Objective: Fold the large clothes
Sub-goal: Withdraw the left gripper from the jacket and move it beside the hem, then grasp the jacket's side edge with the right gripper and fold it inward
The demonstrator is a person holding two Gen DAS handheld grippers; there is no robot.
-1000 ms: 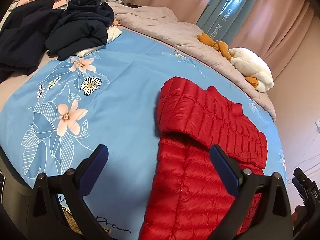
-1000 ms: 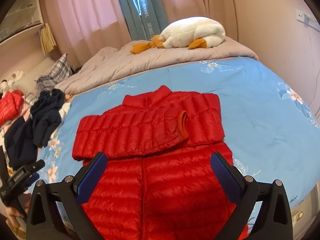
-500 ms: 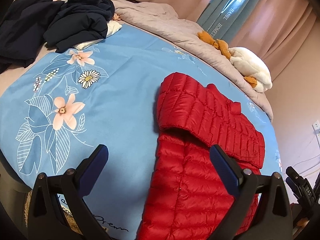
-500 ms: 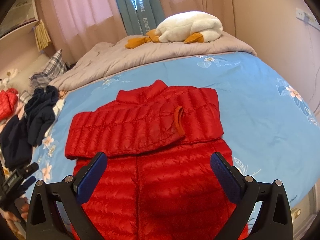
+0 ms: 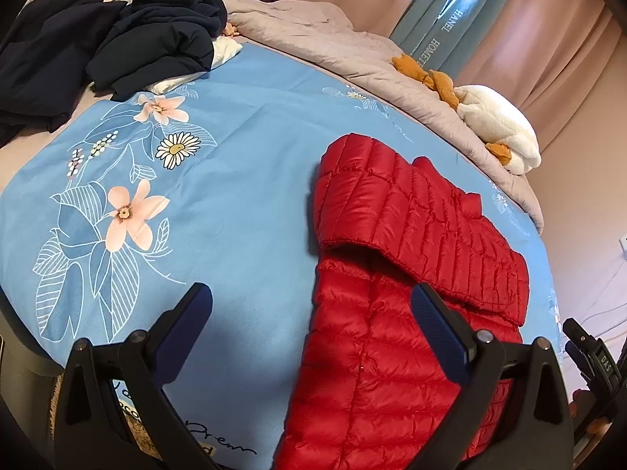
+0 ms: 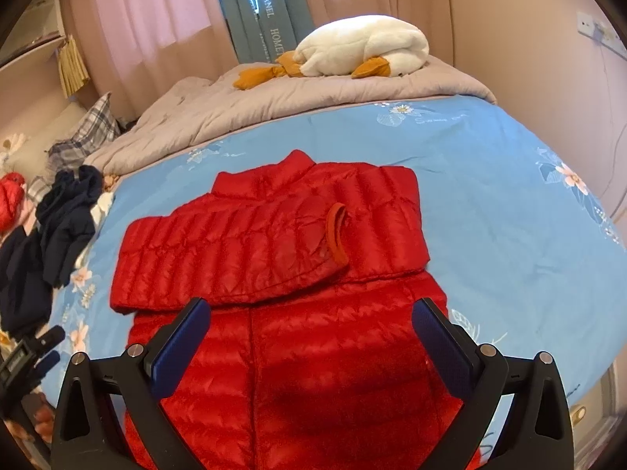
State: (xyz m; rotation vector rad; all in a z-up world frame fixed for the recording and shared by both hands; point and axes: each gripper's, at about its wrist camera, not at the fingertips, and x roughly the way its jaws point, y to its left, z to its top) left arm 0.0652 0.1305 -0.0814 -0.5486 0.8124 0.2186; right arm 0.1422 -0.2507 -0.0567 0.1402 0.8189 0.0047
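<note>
A red quilted puffer jacket (image 6: 274, 274) lies flat on the blue floral bedsheet (image 6: 490, 203), both sleeves folded across its chest, an orange-lined cuff (image 6: 337, 235) on top. It also shows in the left wrist view (image 5: 392, 313). My left gripper (image 5: 313, 313) is open and empty above the jacket's left hem edge and the sheet. My right gripper (image 6: 309, 329) is open and empty above the jacket's lower body.
A pile of dark navy clothes (image 5: 117, 39) lies at the sheet's far left. A grey duvet (image 6: 294, 102) and a white plush goose (image 6: 360, 51) lie at the far side. Another red garment (image 6: 9, 199) sits by plaid pillows (image 6: 94, 129). Curtains hang behind.
Both grippers have moved forward and lower toward the jacket, which looks larger in both views. The jacket itself has not moved. Both stay open.
</note>
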